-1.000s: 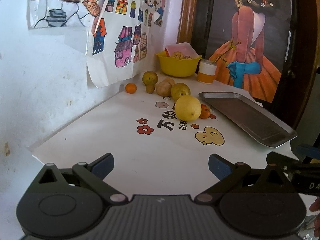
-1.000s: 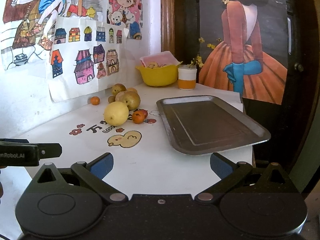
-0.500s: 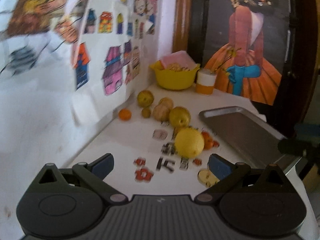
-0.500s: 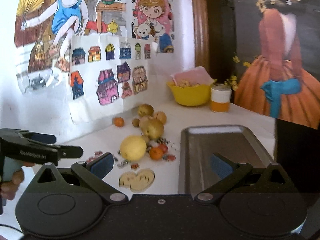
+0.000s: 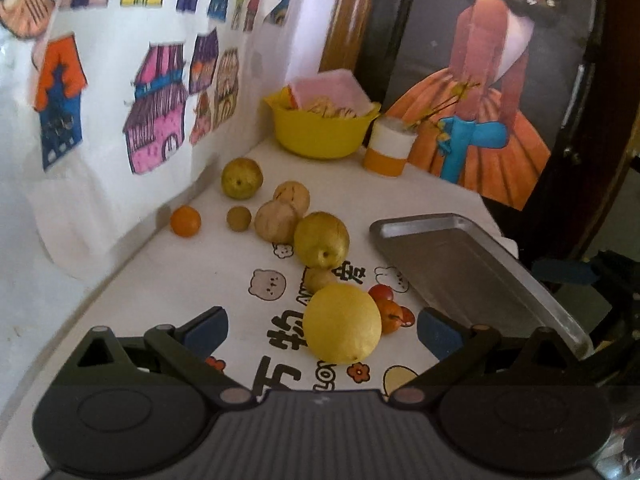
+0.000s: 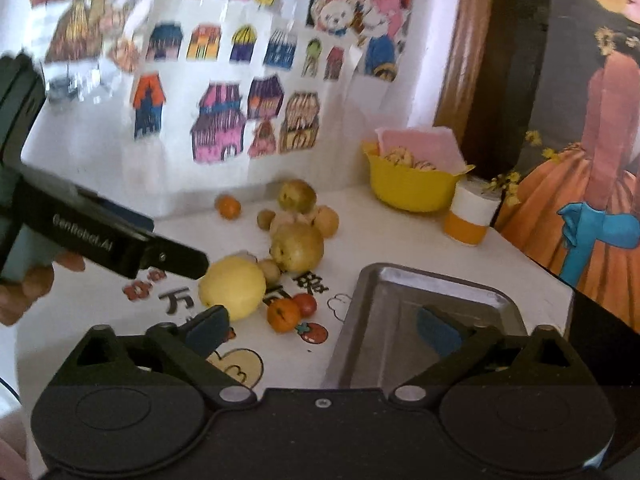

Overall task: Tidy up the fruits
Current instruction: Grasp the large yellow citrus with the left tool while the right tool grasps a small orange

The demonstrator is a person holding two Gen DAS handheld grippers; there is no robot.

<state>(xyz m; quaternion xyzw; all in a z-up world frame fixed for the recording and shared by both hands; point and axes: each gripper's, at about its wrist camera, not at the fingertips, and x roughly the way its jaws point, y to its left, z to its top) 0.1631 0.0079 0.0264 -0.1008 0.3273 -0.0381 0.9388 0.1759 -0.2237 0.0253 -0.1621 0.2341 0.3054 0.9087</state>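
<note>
On the far left of the right wrist view, a hand (image 6: 24,292) holds the left hand-held gripper (image 5: 322,330), whose dark fingers reach toward the fruit. In its own view its blue-padded fingers stand wide apart with the lemon (image 5: 342,328) lying on the tabletop (image 5: 180,276) between them, touching neither pad.

Near the wall lies a small orange (image 5: 185,221), and just right of it a little brown fruit (image 5: 239,219). Behind these sits a green pear (image 5: 241,178). Two tan fruits (image 5: 280,220) touch each other in the middle of the cluster, and a larger pear (image 5: 322,239) rests against the nearer one. A small tan fruit (image 5: 320,279) lies between that pear and the lemon. Just right of the lemon are a mandarin (image 6: 283,314) and a red fruit (image 6: 306,304), side by side.

At the back stands a yellow bowl (image 5: 318,128) with a pink sheet in it, and beside it a white and orange cup (image 5: 389,148).

The metal tray (image 5: 472,276) lies on the right of the tabletop, with no fruit in it. The right hand-held gripper (image 6: 322,328) is spread wide and holds nothing; its right finger hangs over the tray's near end, its left finger just in front of the lemon.
</note>
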